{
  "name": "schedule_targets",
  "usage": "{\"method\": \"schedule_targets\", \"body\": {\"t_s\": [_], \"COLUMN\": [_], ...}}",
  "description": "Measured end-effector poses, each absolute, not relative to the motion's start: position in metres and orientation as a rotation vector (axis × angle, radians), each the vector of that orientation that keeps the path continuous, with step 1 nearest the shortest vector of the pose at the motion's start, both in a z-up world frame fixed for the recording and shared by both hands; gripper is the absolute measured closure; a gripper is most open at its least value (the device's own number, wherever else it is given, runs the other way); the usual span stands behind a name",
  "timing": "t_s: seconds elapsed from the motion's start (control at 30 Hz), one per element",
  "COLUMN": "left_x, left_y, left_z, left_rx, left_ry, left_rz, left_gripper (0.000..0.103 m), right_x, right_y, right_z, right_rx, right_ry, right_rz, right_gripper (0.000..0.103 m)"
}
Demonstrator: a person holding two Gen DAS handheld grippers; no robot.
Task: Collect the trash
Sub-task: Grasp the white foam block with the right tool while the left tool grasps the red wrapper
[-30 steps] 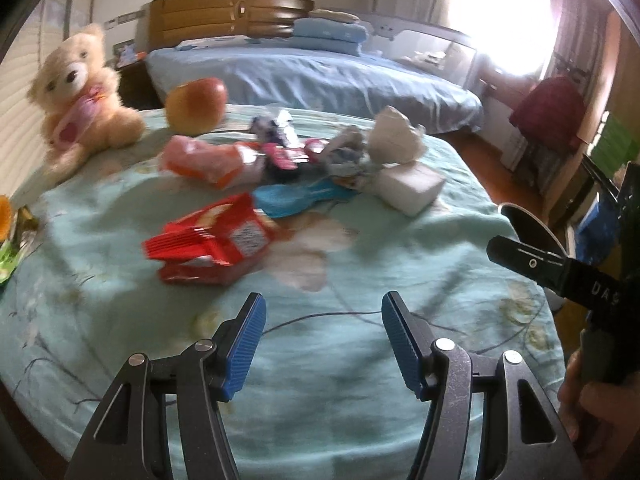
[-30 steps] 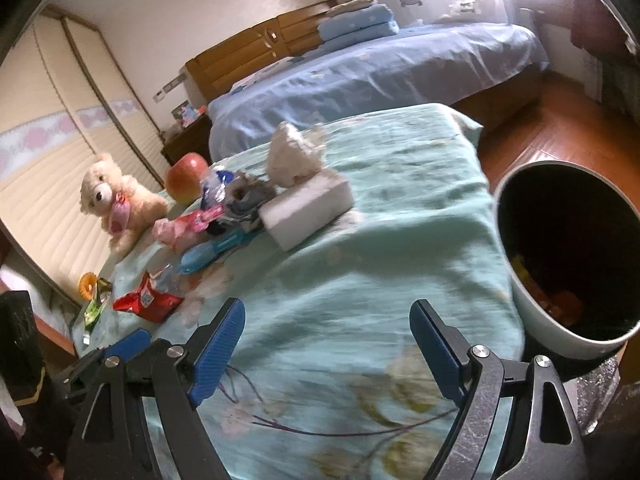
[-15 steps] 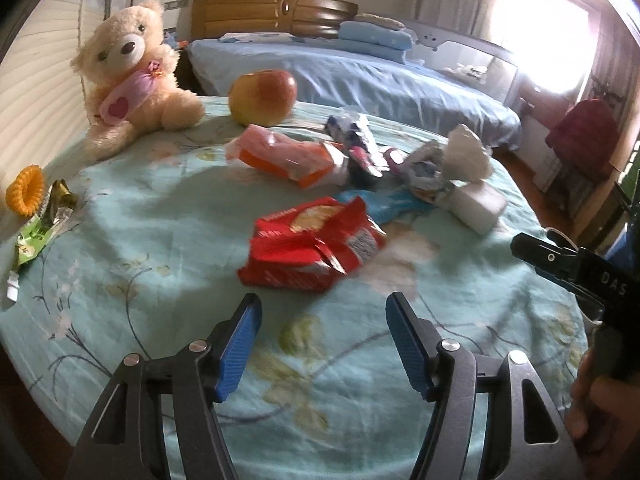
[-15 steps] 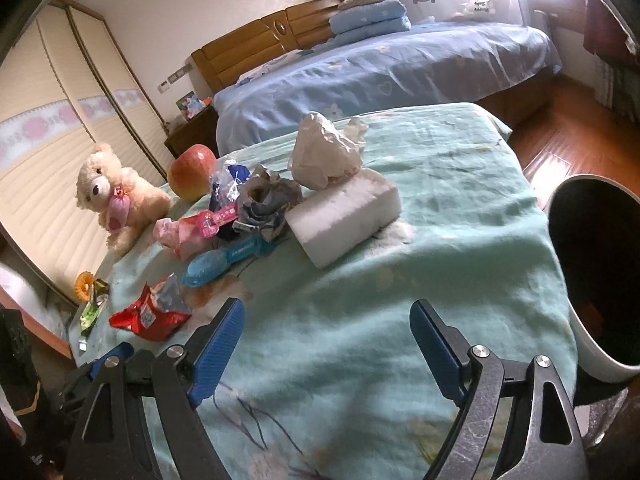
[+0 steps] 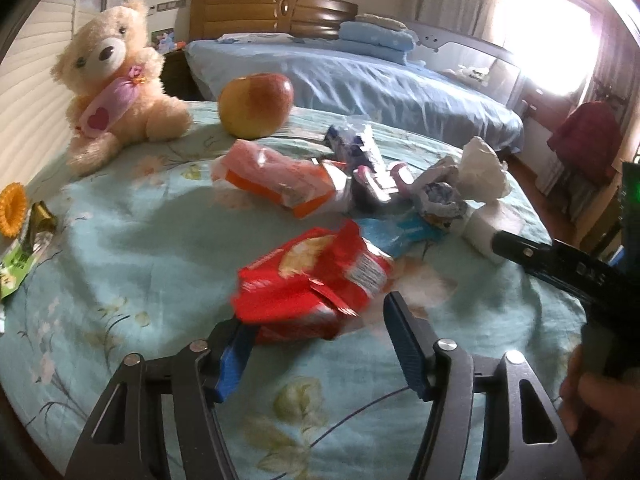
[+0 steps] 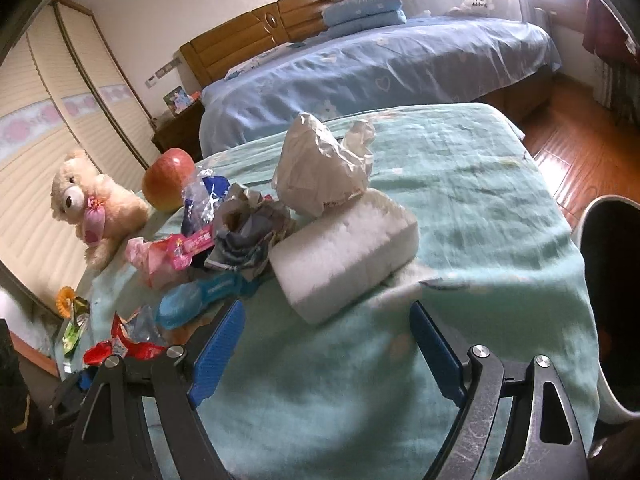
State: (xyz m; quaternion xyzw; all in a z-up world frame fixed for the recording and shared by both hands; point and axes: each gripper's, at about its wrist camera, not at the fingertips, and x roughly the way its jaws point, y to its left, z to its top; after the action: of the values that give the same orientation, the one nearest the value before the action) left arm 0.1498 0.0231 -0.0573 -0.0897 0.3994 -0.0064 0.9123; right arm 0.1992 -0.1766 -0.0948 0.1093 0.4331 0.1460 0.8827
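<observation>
A red snack wrapper (image 5: 316, 280) lies on the teal tablecloth (image 5: 132, 248), just ahead of my open left gripper (image 5: 320, 344), partly between its blue pads. Behind it lie a pink-orange wrapper (image 5: 276, 180), a blue wrapper (image 5: 396, 232), crumpled foil and paper trash (image 5: 440, 196) and a white crumpled bag (image 5: 482, 172). My open right gripper (image 6: 326, 344) is empty, close in front of a white tissue pack (image 6: 344, 256). The crumpled white bag (image 6: 320, 172) sits behind the pack. The white trash bin (image 6: 612, 308) stands at the right table edge.
A teddy bear (image 5: 116, 80) and an apple (image 5: 256, 104) sit at the table's far left. An orange ring (image 5: 12, 208) and a green wrapper (image 5: 20, 260) lie at the left edge. A blue bed (image 5: 360, 76) stands behind.
My left gripper has moved forward to the red wrapper, which now reaches between its pads. My right gripper has moved closer to the tissue pack, and the bin has slid toward the right edge of view.
</observation>
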Motion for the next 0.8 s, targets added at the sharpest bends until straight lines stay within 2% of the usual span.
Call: {"method": "schedule_targets", "body": {"t_s": [0.03, 0.1, 0.13, 0.17, 0.2, 0.23, 0.4, 0.8], "left_x": [0.152, 0.155, 0.158, 0.159, 0.161, 0.163, 0.165, 0.149], "left_y": [0.021, 0.020, 0.019, 0.019, 0.019, 0.020, 0.019, 0.011], "left_z": [-0.058, -0.060, -0.063, -0.063, -0.065, -0.065, -0.065, -0.054], "left_rx": [-0.184, -0.181, -0.179, -0.181, -0.184, -0.185, -0.186, -0.205], "left_ry": [0.826, 0.837, 0.844, 0.848, 0.853, 0.857, 0.850, 0.813], "left_rz": [-0.029, -0.047, -0.057, -0.064, -0.071, -0.075, -0.084, -0.135], "left_gripper": [0.051, 0.070, 0.075, 0.081, 0.090, 0.093, 0.097, 0.102], "right_x": [0.200, 0.204, 0.205, 0.205, 0.206, 0.207, 0.199, 0.163], "right_y": [-0.176, -0.173, -0.172, -0.172, -0.171, -0.172, -0.174, -0.192], "right_z": [-0.095, -0.096, -0.096, -0.097, -0.098, -0.100, -0.096, -0.079], "right_rx": [0.223, 0.209, 0.200, 0.194, 0.189, 0.191, 0.183, 0.200], "right_ry": [0.902, 0.899, 0.897, 0.899, 0.906, 0.908, 0.884, 0.848], "right_rz": [0.302, 0.294, 0.288, 0.285, 0.281, 0.283, 0.296, 0.343], "right_gripper": [0.017, 0.022, 0.028, 0.046, 0.058, 0.058, 0.070, 0.073]}}
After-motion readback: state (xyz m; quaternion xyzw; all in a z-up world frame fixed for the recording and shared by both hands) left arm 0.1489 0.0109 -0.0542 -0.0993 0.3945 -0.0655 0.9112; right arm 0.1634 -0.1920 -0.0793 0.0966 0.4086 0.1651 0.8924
